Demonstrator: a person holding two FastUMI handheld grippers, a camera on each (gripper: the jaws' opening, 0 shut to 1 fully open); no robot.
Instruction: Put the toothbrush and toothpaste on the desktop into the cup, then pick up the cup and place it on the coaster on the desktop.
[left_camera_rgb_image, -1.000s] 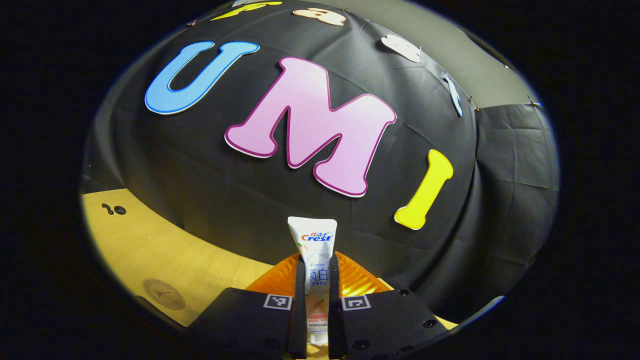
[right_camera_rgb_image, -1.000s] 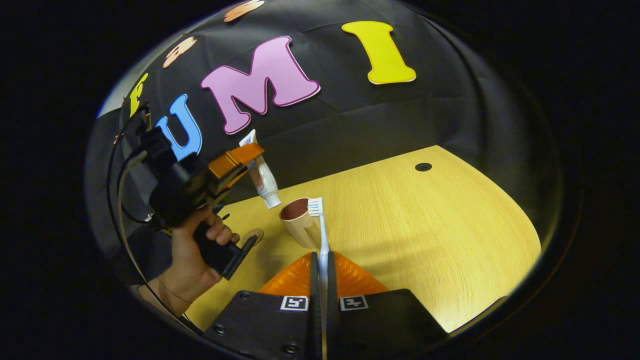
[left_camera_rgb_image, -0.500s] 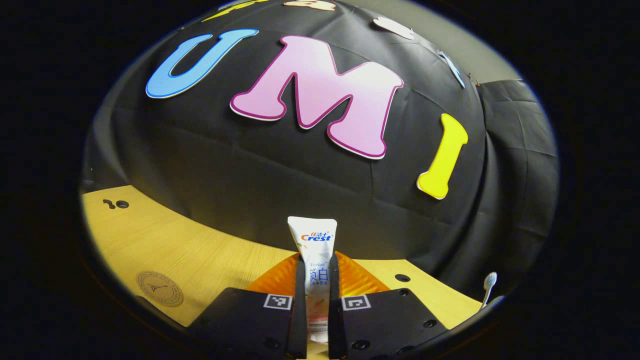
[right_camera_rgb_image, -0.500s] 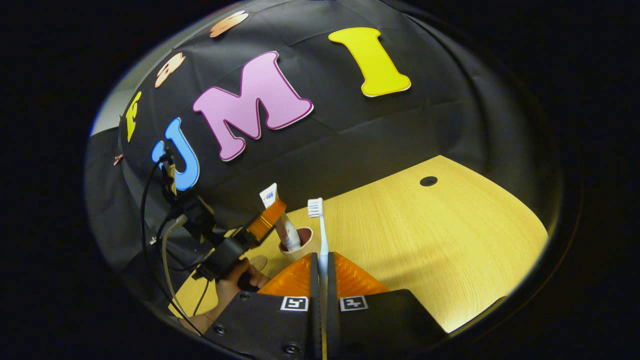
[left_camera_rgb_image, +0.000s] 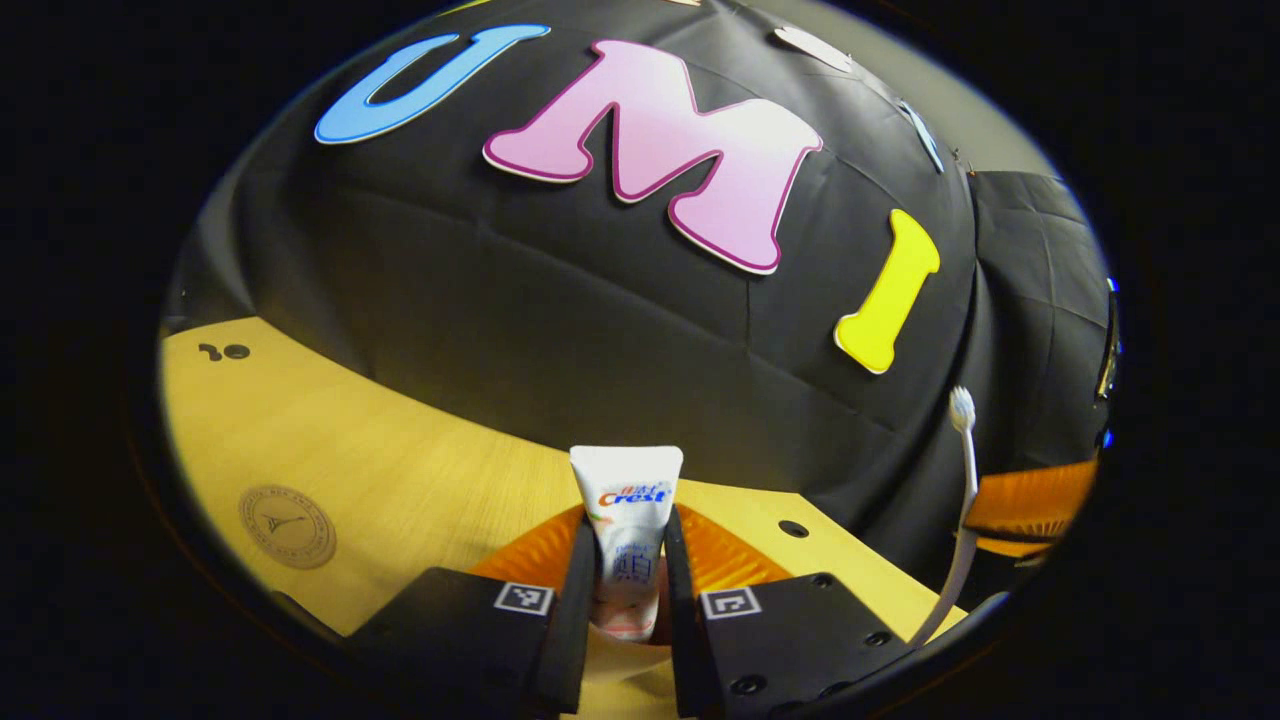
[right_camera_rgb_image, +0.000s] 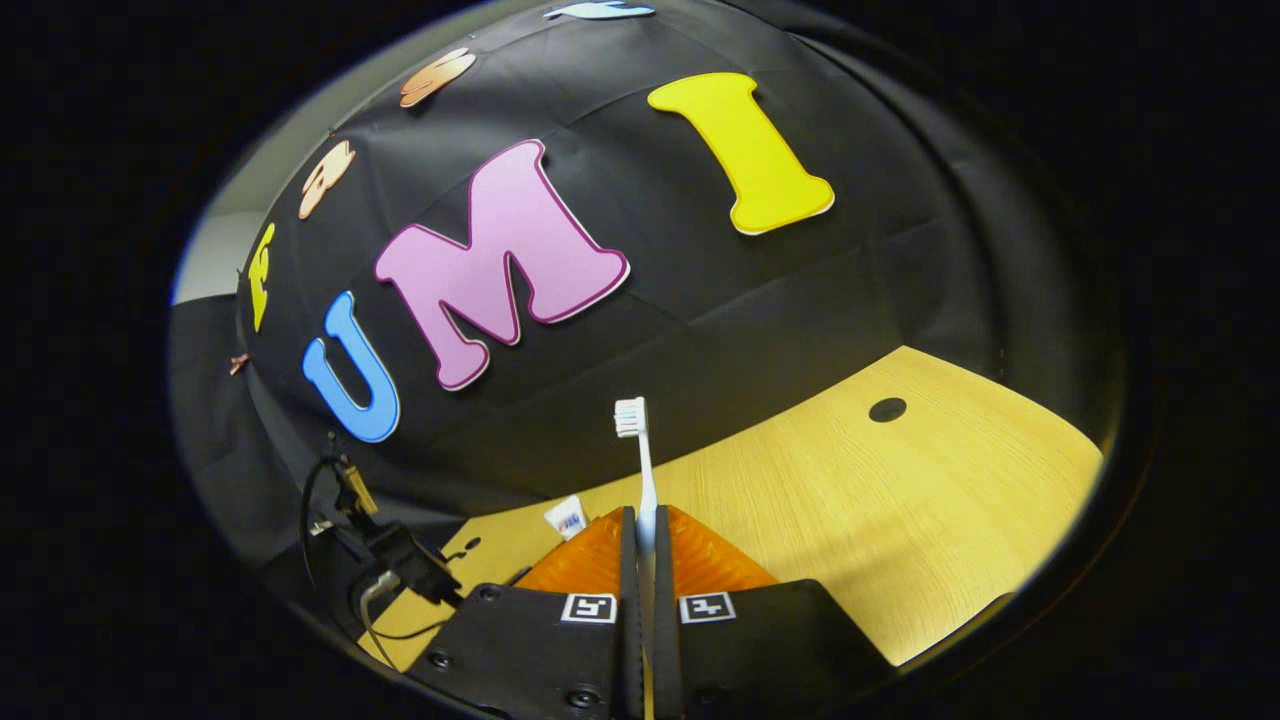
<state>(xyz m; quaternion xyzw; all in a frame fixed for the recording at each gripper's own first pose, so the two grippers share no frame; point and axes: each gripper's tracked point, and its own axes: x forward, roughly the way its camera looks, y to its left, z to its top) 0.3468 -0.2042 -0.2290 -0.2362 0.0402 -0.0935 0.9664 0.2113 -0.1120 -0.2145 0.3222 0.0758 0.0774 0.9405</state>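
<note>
Pale cup mostly hidden, toothpaste inside

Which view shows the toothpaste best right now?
Left gripper view: the toothpaste stands upright dead centre between the left claw's fingers, with most of the tube visible above them. Right gripper view catches just the tube's top end, small and low, beside the right claw, which is shut on the toothbrush.
</note>
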